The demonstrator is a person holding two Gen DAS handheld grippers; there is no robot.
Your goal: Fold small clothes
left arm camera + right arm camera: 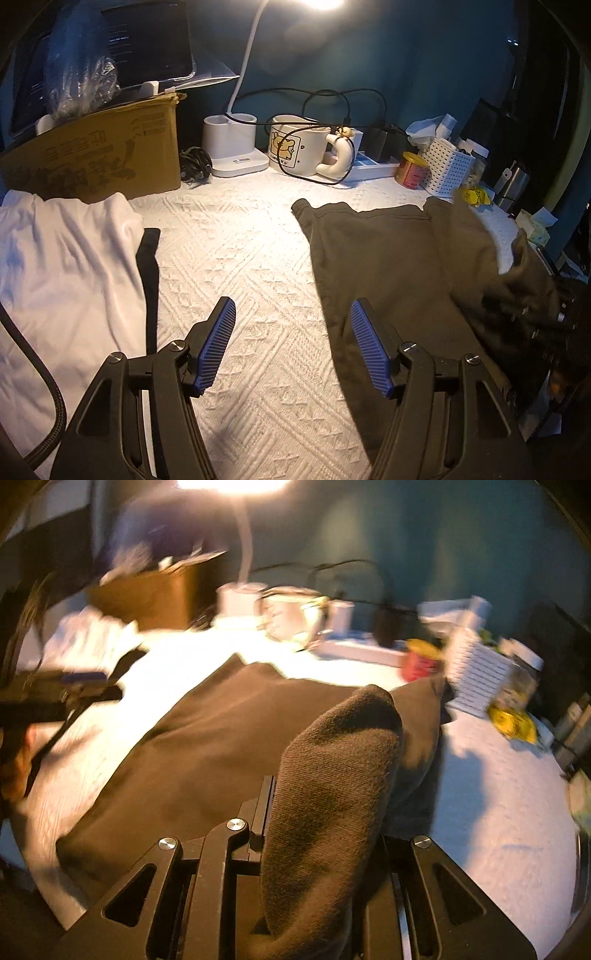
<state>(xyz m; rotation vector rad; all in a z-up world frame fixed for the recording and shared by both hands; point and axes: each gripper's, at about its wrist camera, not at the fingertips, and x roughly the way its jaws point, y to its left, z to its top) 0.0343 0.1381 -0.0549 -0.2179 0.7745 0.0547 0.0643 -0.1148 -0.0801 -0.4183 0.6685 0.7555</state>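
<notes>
The dark brown garment (388,258) is being spread on the right half of the white-covered counter (229,251). Its near right edge is being clamped and lifted by the right claw (328,775). The left claw (293,314) is being held apart and empty above the counter, just left of the garment.

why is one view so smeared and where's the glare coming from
Right wrist view: motion blur smears the mug and basket, while the held dark garment stays sharp. Left wrist view: crisp; lamp glare at the top, fisheye bending at the edges.
</notes>
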